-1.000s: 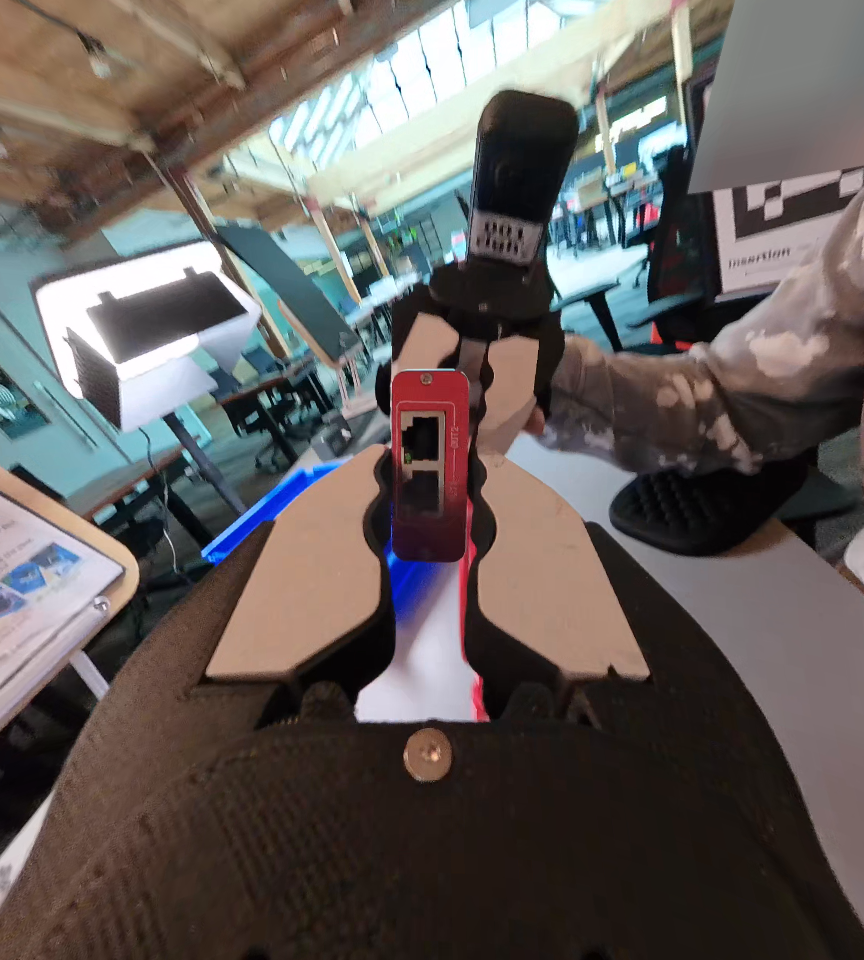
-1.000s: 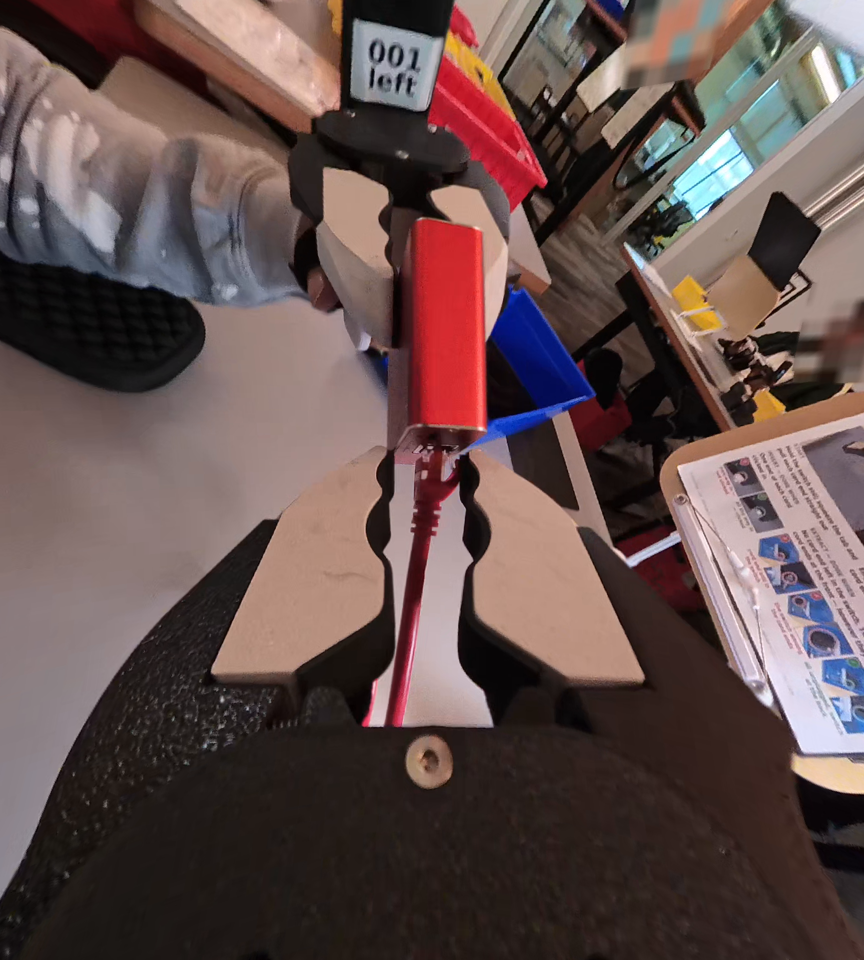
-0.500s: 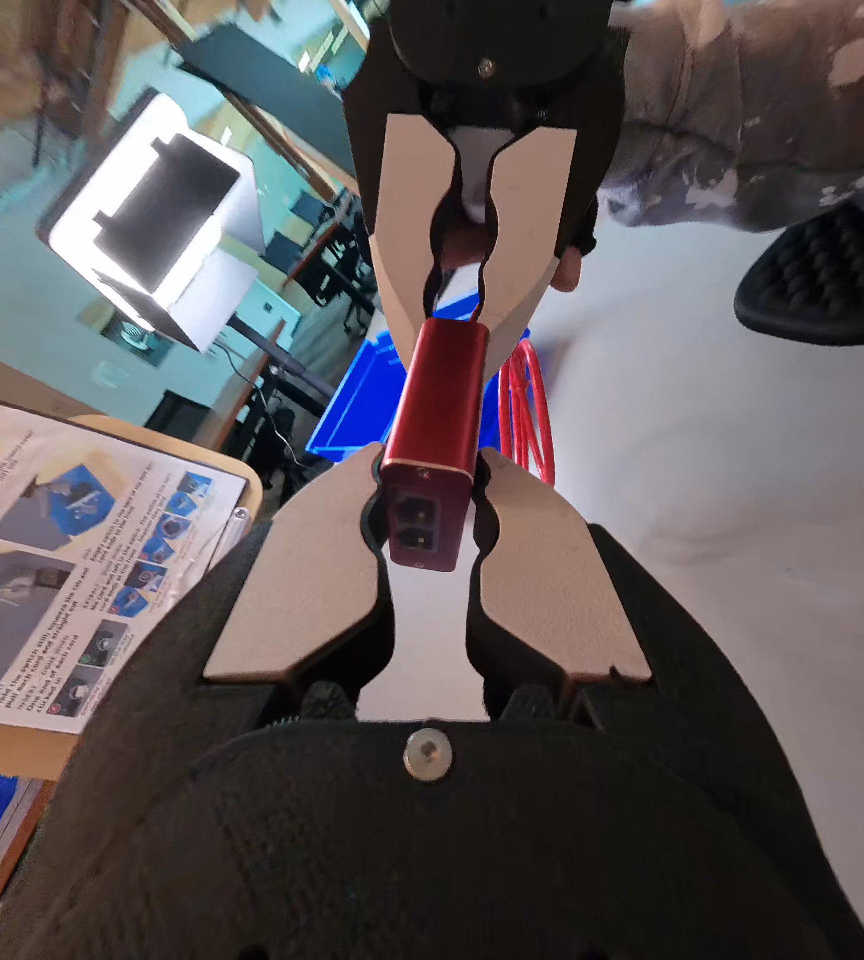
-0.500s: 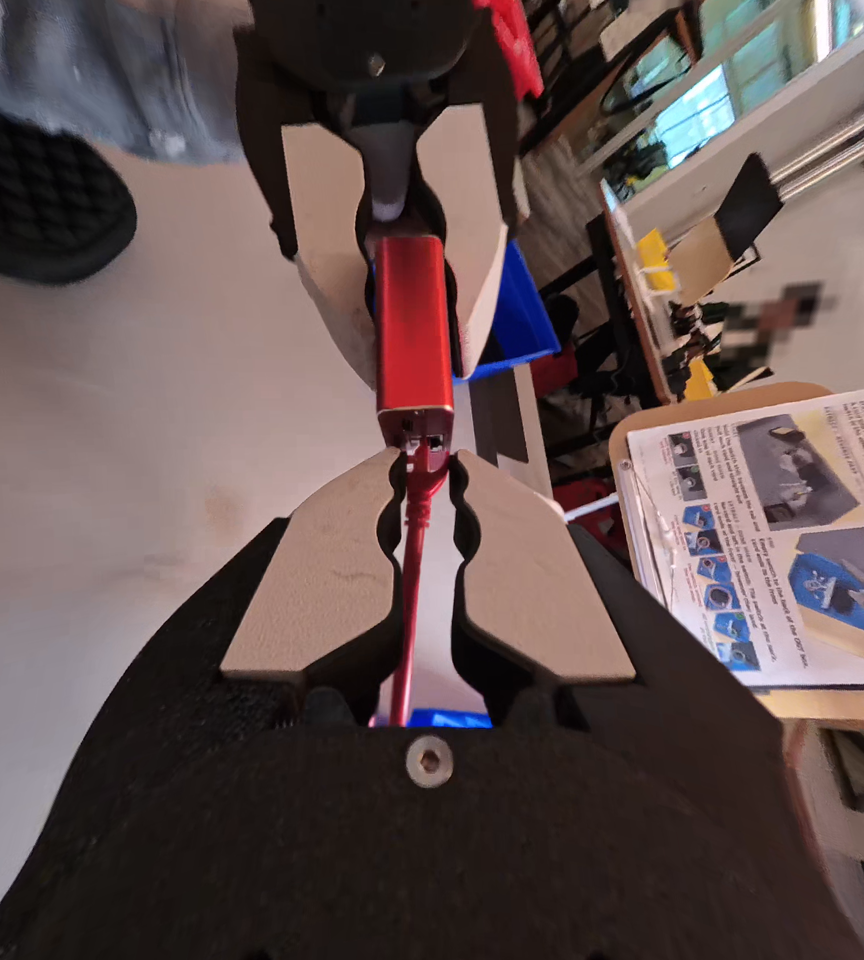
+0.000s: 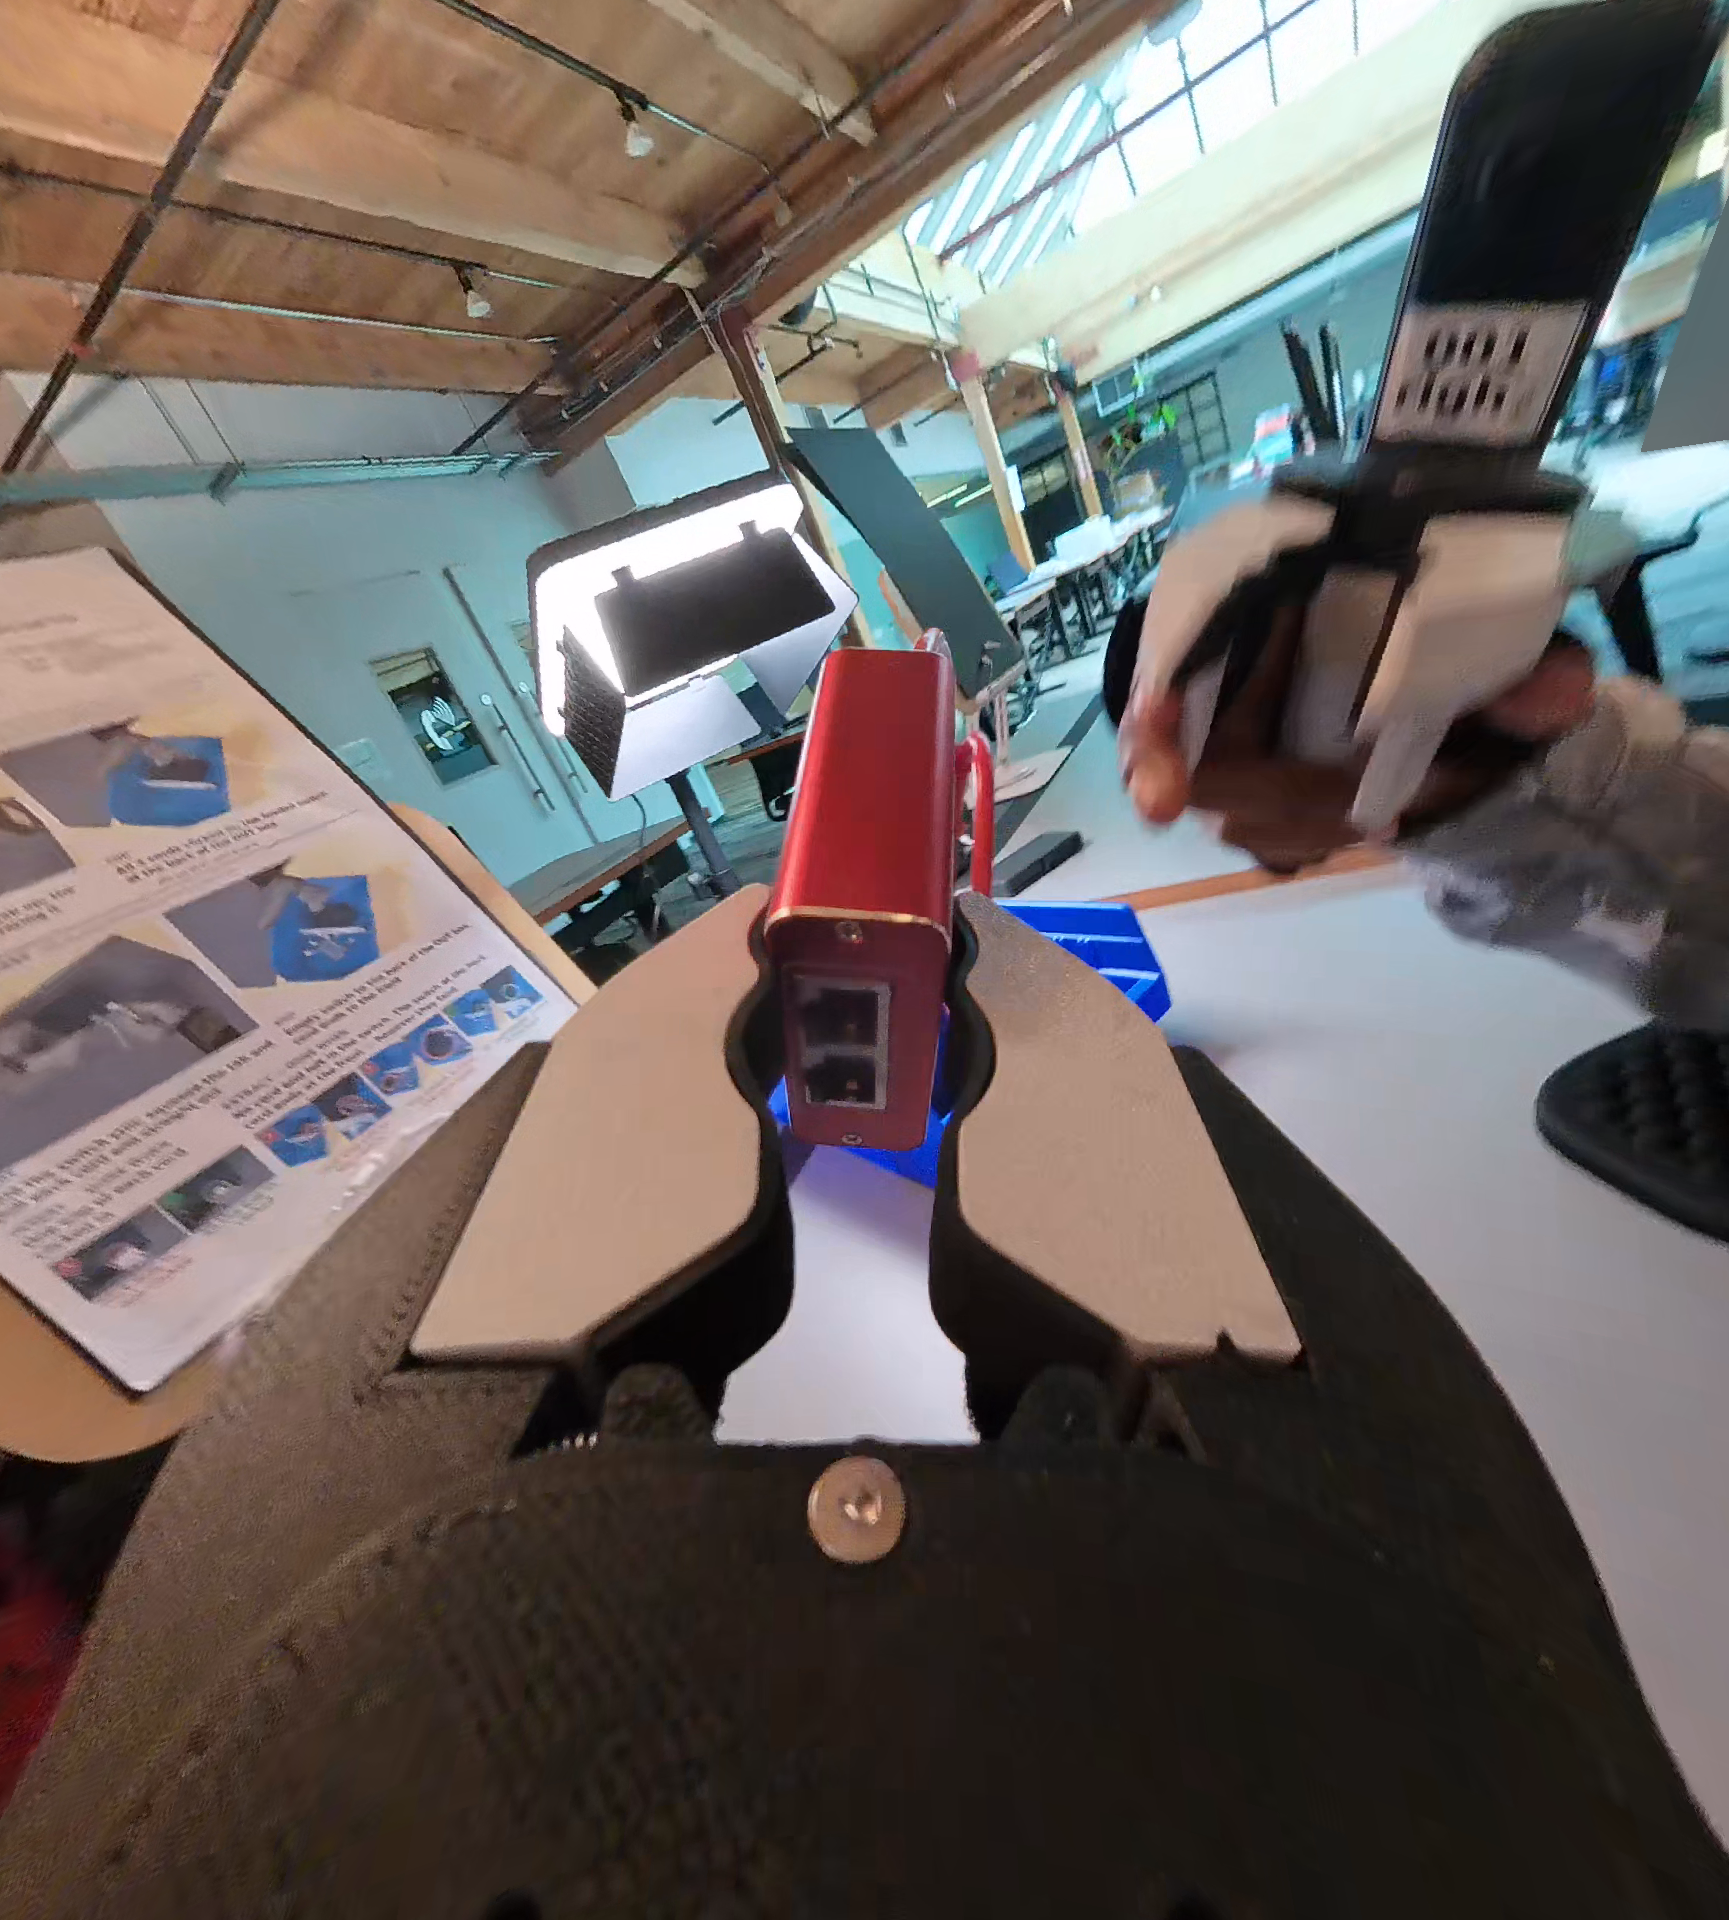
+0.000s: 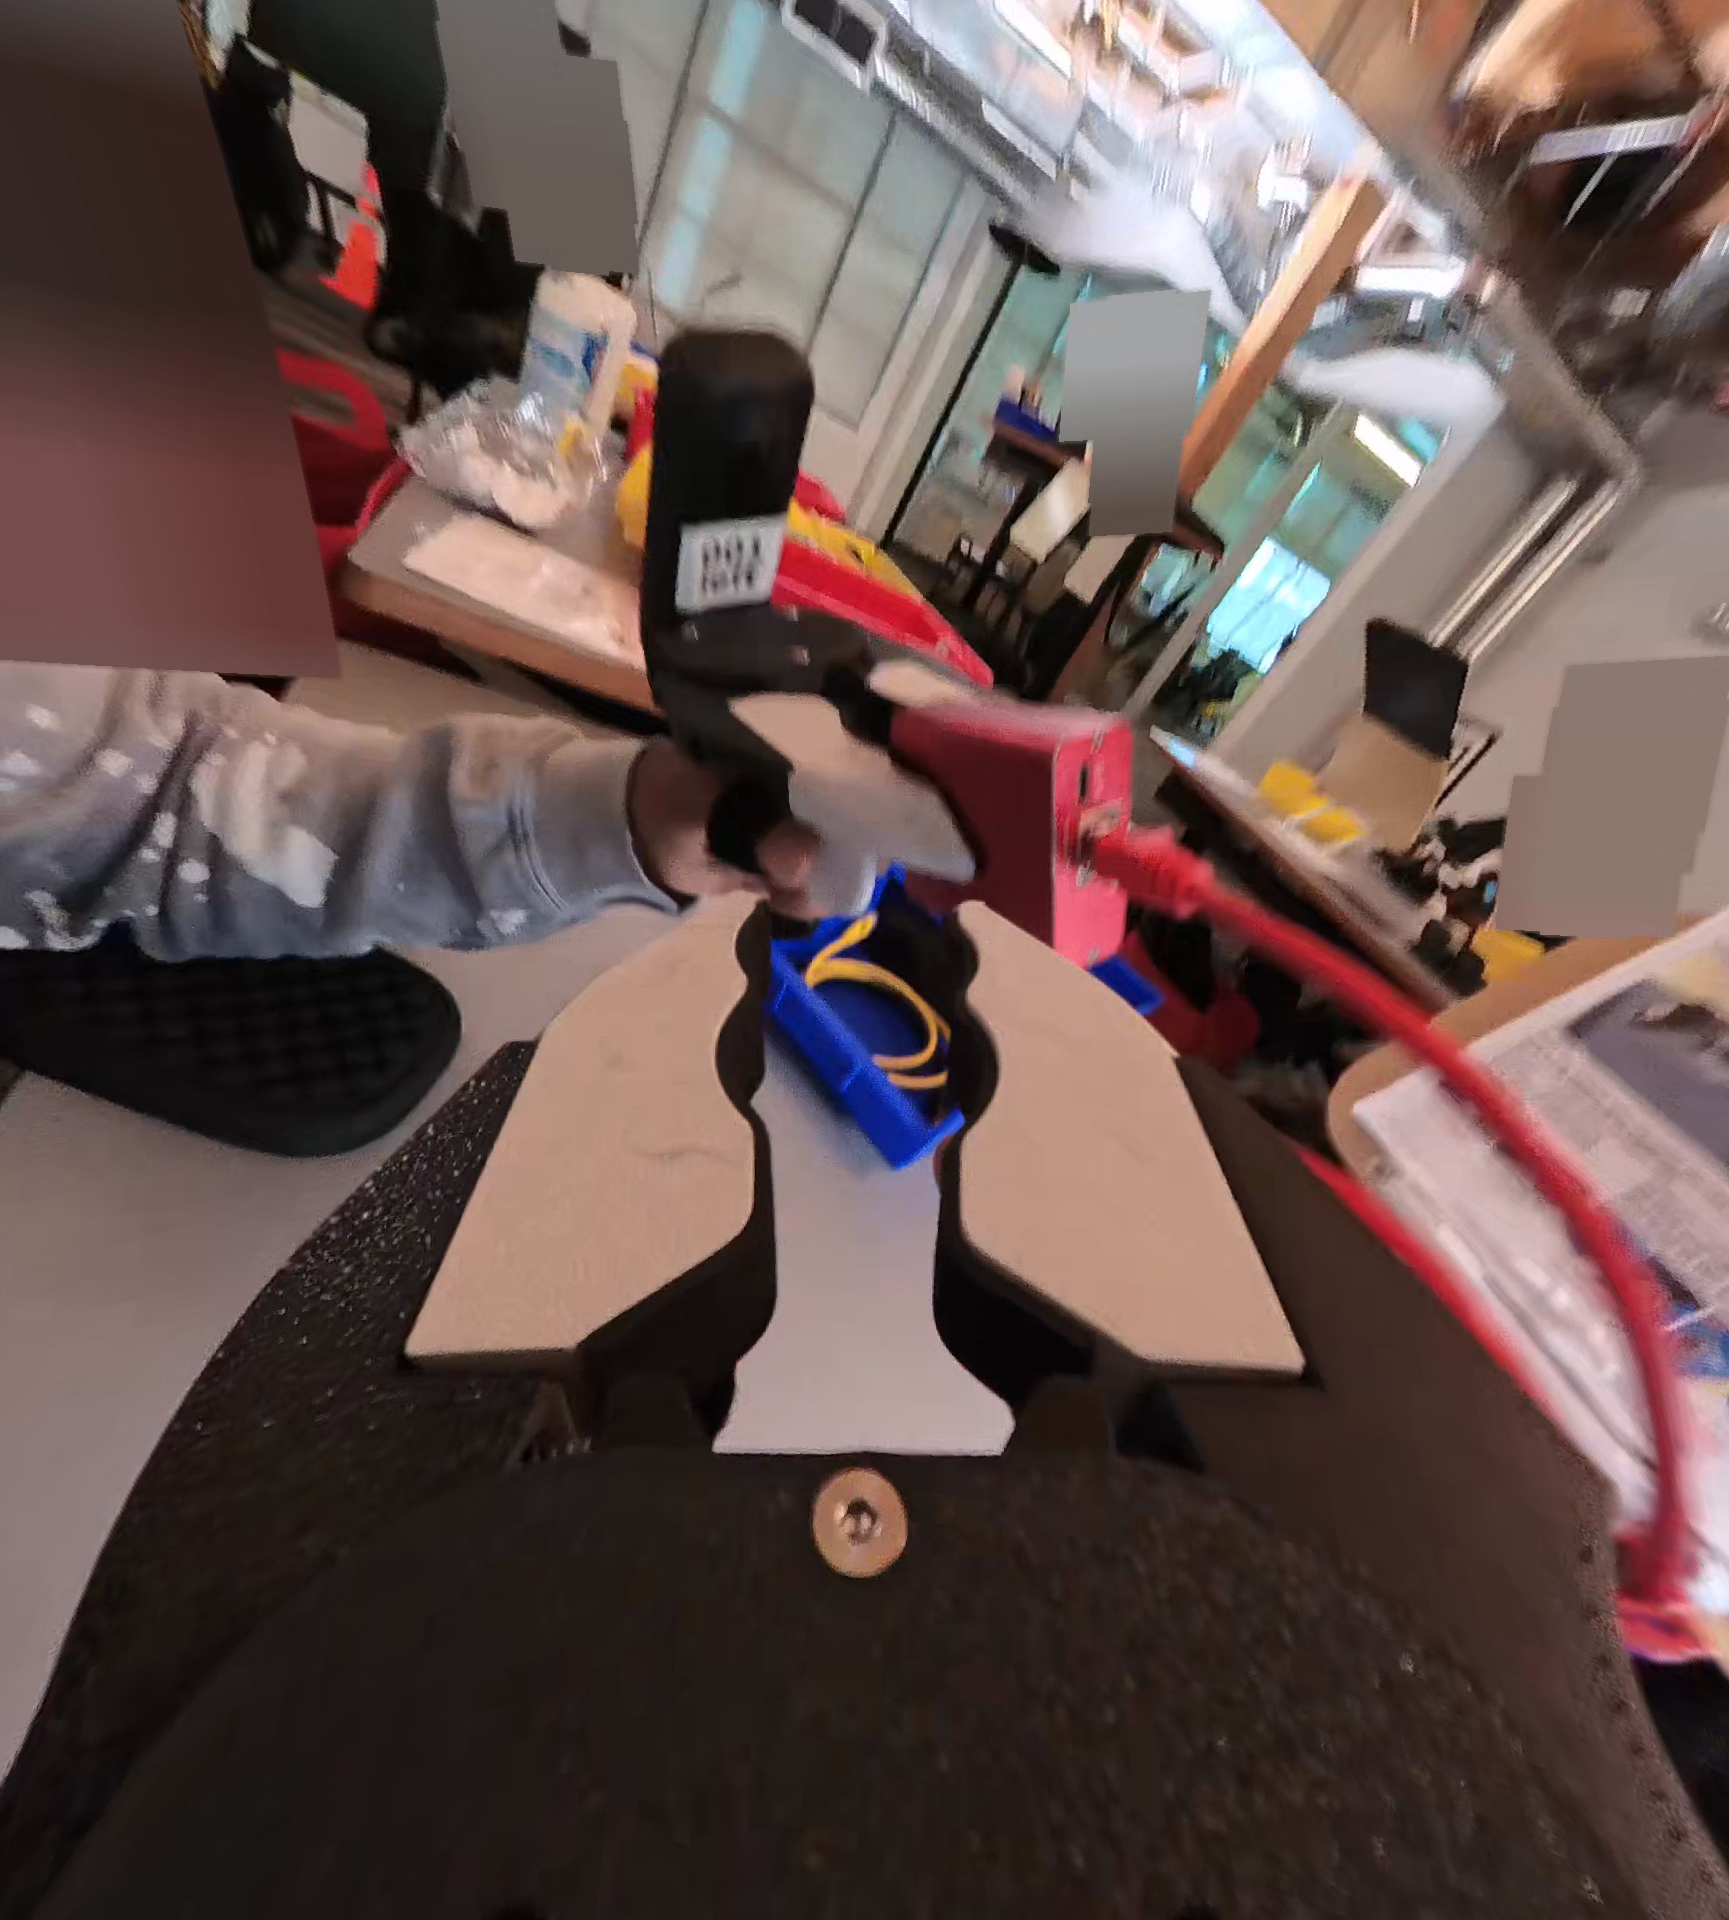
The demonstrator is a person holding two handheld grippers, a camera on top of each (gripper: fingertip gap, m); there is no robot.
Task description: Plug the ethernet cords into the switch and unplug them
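Observation:
My left gripper (image 5: 860, 935) is shut on a red switch (image 5: 865, 914) and holds it up above the table. Two empty ports on the switch face the camera. A red ethernet cord (image 5: 976, 792) shows behind its far end. In the right wrist view the switch (image 6: 1005, 800) has the red cord (image 6: 1359, 997) plugged into its end; the cord hangs in a curve to the lower right. My right gripper (image 6: 855, 925) is open and empty, apart from the switch and left of the cord. It also shows blurred at the upper right of the left wrist view (image 5: 1359, 686).
A blue bin (image 6: 839, 1049) with a yellow cable (image 6: 907, 1023) sits on the white table (image 6: 112, 1247) under the grippers. A black dimpled mat (image 5: 1691, 1122) lies at the right. A clipboard with an instruction sheet (image 5: 164, 935) stands at the table's left edge.
My right gripper has let go of the red cord, opened and pulled away from the switch. The cord stays plugged in. My left gripper has tilted the switch upward.

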